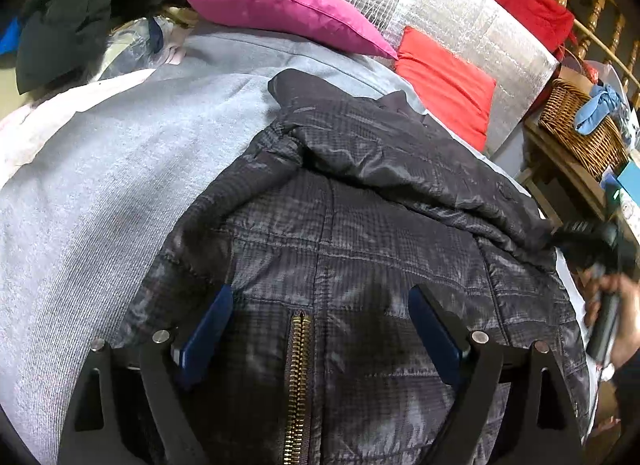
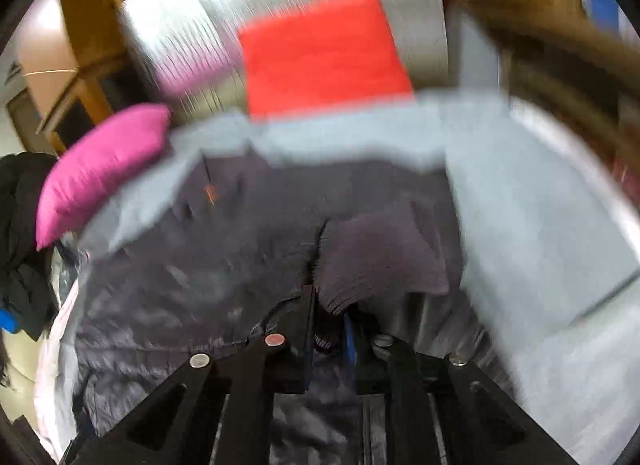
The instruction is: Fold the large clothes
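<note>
left tool (image 1: 320, 305): released over jacket (image 1: 360, 225) | right tool (image 2: 326, 305): clenched on sleeve cuff (image 2: 380, 257)

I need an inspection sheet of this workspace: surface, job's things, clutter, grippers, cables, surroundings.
Surface: grey blanket covering the bed.
Job's things: dark quilted jacket spread out, sleeve folded across it, brass zipper visible.
Clutter: pink pillow, red cushion, dark clothes pile.
Grippers: left hand-held gripper open above the jacket; right hand-held gripper shut on the knit cuff.
Cables: nothing seen.
Surroundings: silver foil panel, wicker basket, wooden railing.
</note>
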Available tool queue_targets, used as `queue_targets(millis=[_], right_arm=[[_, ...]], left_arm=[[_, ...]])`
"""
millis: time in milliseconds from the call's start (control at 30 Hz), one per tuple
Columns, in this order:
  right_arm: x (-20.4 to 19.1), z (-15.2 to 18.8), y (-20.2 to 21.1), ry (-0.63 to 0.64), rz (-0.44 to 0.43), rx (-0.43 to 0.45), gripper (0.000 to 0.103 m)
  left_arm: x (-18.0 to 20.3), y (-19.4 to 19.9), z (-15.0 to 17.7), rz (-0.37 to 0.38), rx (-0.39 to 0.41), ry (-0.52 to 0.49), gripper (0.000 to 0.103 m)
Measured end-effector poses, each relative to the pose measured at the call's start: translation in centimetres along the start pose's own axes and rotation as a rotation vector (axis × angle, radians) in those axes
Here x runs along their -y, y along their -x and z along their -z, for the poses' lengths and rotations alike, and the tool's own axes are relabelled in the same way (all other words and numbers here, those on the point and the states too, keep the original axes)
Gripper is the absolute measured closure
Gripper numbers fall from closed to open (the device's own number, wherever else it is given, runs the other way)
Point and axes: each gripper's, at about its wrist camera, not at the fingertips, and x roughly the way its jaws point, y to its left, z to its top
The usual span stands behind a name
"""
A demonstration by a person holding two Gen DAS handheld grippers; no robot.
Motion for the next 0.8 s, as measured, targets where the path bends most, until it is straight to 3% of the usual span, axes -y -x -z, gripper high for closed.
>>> queue_targets(millis=[100,167,200,233,300,400,433,500,533,567,633,700,767,800], right_arm=[[1.7,1.0,-1.7,-0.094,-0.072,-0.019,0.085],[2.5,0.6,-1.7,-0.146,-0.126,-0.033,0.077],[3.0,0.5,-1.6,-0.161,-0.147,-0.039,0.064],[3.4,0.5,-1.6,-0.182,-0.183,-0.044,0.04],[3.9,0.4,-1.8,-0.229,-0.279,-0.042,0.033],[3.2,0.5,-1.7,-0.191,-0.247,-0.043,0.037],[2.6,0.4,-1.6,-0.154,-0.215,-0.039,0.051],[1.4,0.3,-0.9,-0.05,-0.115,-0.012,0.075],[1.1,0.3,-0.6,-0.022,-0.083,0.003,0.075],[1.4,0.3,-0.3,-0.004,-0.064,0.013,0.075],[1.1,0.3,-1.0,0.059,0.01,0.004,0.073],[1.3,0.5,-1.7,0.09,0.012,-0.038,0.072],[2.1,0.4,-0.5,0.068,-0.026,-0.021,0.05],[2.6,0.2,0.1,0.038,-0.056,-0.018,0.03]], left_arm=[[0.5,0.6,-1.1,-0.016,-0.044,0.012,0.014],[0.7,1.8,-2.7,0.025,-0.031,0.062,0.013],[0.8,2.3,-3.6,0.047,-0.014,0.07,0.013],[1.3,2.7,-5.0,0.052,0.008,0.064,0.013],[2.2,2.4,-7.7,0.029,0.036,0.028,0.013],[3.9,-0.2,-11.3,-0.044,0.05,-0.046,0.013],[4.4,-1.2,-11.9,-0.08,0.056,-0.077,0.013],[5.1,-4.4,-12.3,-0.223,0.037,-0.171,0.013],[4.6,-7.5,-12.0,-0.318,-0.067,-0.193,0.013],[3.6,-10.3,-11.2,-0.347,-0.18,-0.198,0.013],[2.3,-10.8,-10.5,-0.308,-0.157,-0.135,0.007],[2.6,-9.5,-10.9,-0.3,-0.148,-0.136,0.007],[2.9,-7.7,-11.3,-0.3,-0.094,-0.152,0.007],[3.1,-6.9,-11.6,-0.297,-0.071,-0.157,0.007]])
